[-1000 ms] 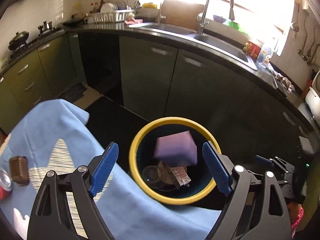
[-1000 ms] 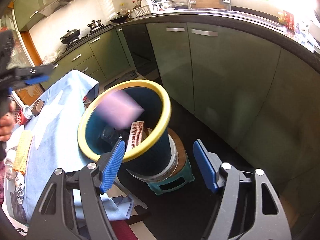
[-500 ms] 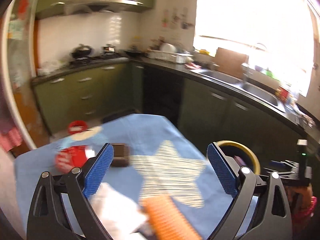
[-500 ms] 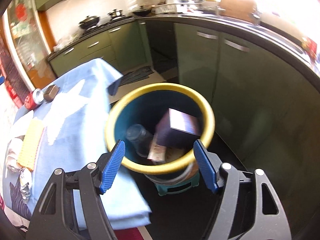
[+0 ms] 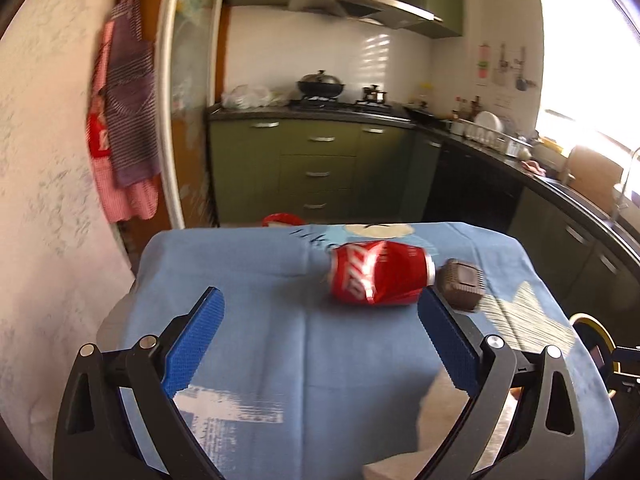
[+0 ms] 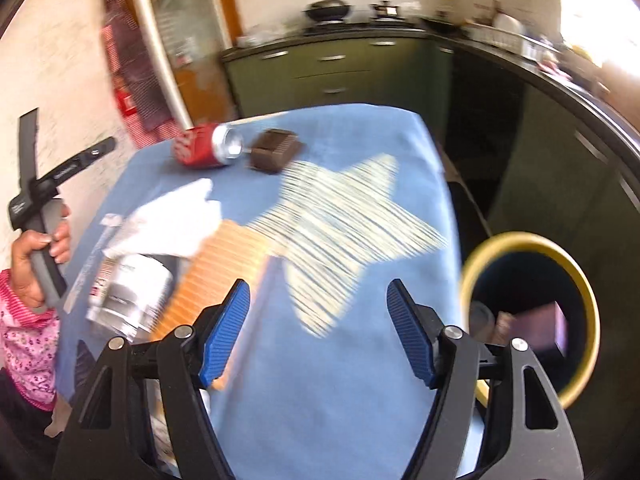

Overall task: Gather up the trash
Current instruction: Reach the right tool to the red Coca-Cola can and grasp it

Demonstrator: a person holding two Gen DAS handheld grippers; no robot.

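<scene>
1. Left tongs (image 5: pixel 320 344) (wide open, empty) have swung from the bin (image 6: pixel 532 316) to the table (image 5: pixel 280 360).
2. The purple box (image 6: pixel 548 328) now lies binned.
3. Right tongs (image 6: pixel 320 332) gape empty.
4. Red can (image 5: pixel 380 278), near the table's far edge, likely comes next.

A red soda can (image 5: pixel 379 278) with white lettering lies at centre frame on a blue tablecloth (image 5: pixel 280 340) printed with a cream striped star (image 6: pixel 344 220). Just right of the can sits a dark brown ribbed box (image 5: pixel 460 284). Lower left in the right wrist view: white crumpled paper (image 6: pixel 168 220), an orange ribbed sponge (image 6: pixel 216 268), a silver can (image 6: pixel 132 296). At right, a yellow-rimmed dark teal bin (image 6: pixel 588 304) holds a purple box (image 6: pixel 540 328). Both grippers have blue pads (image 5: pixel 196 340) on black frames.
</scene>
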